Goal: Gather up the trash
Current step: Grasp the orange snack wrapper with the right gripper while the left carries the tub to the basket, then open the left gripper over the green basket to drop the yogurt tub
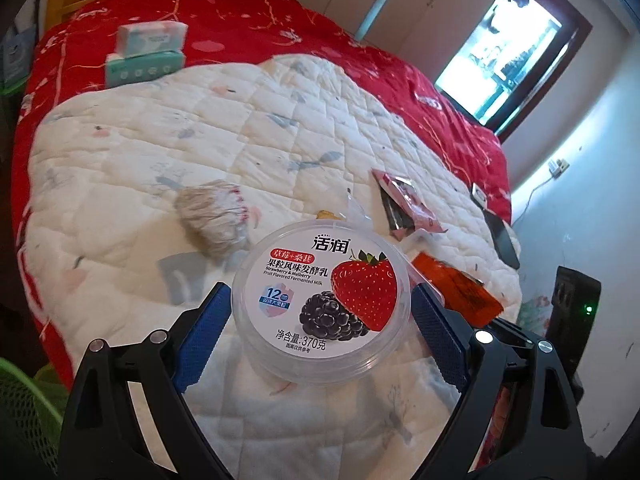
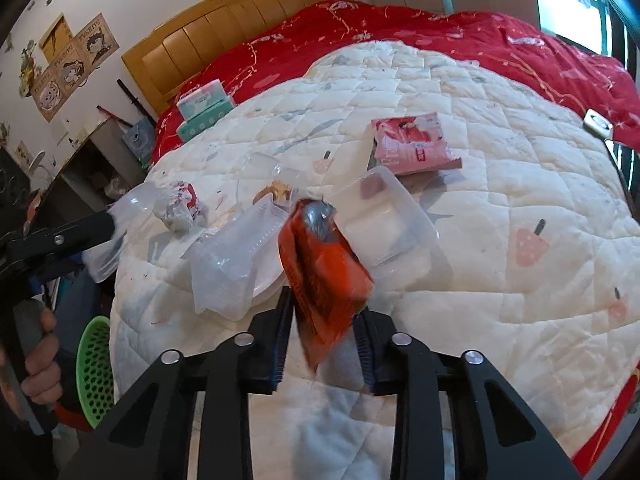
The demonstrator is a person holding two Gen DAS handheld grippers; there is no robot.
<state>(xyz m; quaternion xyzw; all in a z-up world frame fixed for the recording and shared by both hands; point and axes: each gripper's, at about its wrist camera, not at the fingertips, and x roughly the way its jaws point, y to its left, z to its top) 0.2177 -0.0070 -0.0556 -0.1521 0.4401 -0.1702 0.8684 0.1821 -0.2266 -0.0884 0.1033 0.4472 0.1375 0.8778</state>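
both grippers were loaded up over the bed (image 2: pixel 500 220), trash still scattered on the white quilt (image 1: pixel 168 128)

left gripper (image 1: pixel 322 304) had its jaws wide around the yogurt tub (image 1: pixel 320 300), pads touching its sides near the quilt's front edge. right gripper (image 2: pixel 324 320) was clamped on the orange wrapper (image 2: pixel 324 264), lifted above the clear tray (image 2: pixel 384 216). i'd say keep the tub level, squeeze gently so it doesn't pop out, then head for the green basket (image 2: pixel 94 372) off the left edge.
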